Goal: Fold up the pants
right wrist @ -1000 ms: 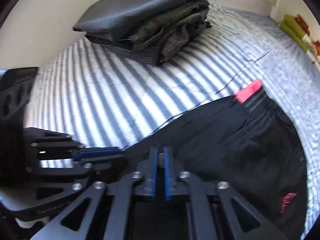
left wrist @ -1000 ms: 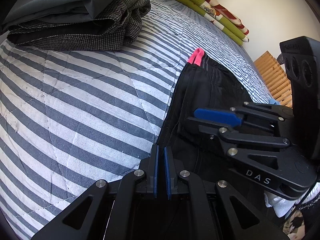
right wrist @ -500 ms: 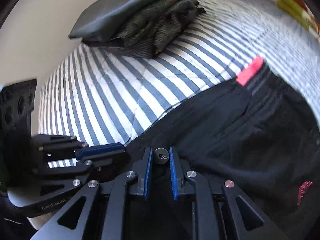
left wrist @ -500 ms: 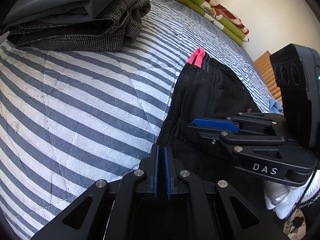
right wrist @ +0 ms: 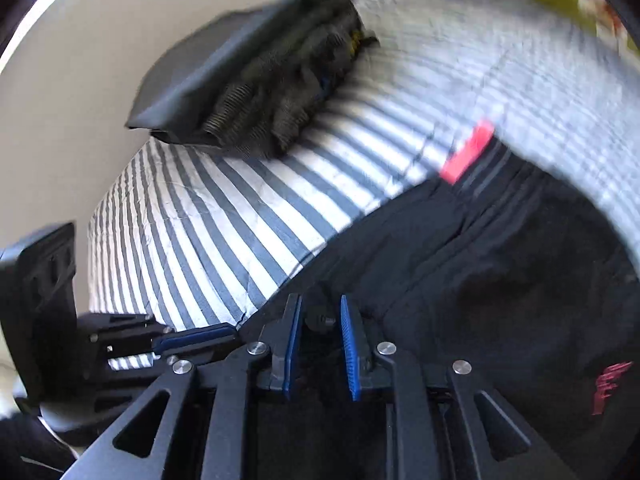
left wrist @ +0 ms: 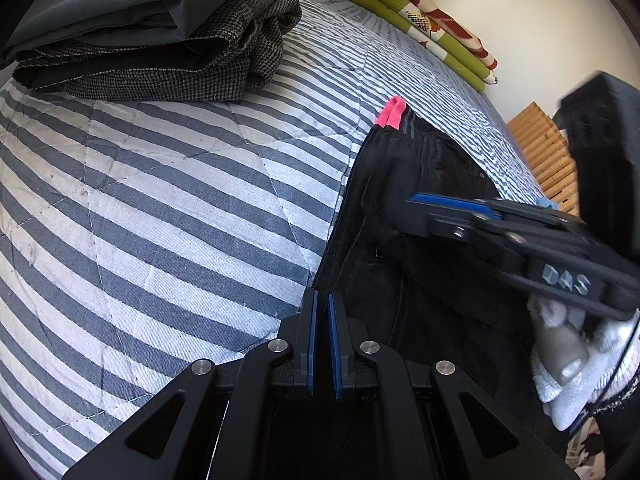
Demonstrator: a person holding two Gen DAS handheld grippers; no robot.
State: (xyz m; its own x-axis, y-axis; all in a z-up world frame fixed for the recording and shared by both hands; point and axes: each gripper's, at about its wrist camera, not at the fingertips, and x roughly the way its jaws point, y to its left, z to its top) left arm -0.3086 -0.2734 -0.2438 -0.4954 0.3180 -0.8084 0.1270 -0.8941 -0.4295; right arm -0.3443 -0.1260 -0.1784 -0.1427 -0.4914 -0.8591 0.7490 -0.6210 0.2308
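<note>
Black pants [left wrist: 420,184] with a pink tab [left wrist: 392,118] lie folded lengthwise on the striped quilt [left wrist: 160,220]. My left gripper [left wrist: 320,308] sits at their near left edge, its blue pads almost together, apparently pinching the dark fabric there. The right wrist view shows the left gripper [right wrist: 232,330] at the pants' corner. My right gripper [right wrist: 318,320] is open over the pants [right wrist: 500,260], with nothing between its pads. In the left wrist view the right gripper [left wrist: 408,212] hovers blurred above the cloth, held by a white-gloved hand [left wrist: 568,356].
A stack of folded dark clothes [left wrist: 160,40] sits at the far left of the bed and appears blurred as the stack [right wrist: 248,80] in the right view. A green patterned blanket [left wrist: 432,28] lies by the far wall. Wooden slats [left wrist: 544,152] show past the bed's right edge.
My right gripper has opened, let go of the pants and lifted away to the right, blurring its view. The left gripper has stayed in place with its pads together.
</note>
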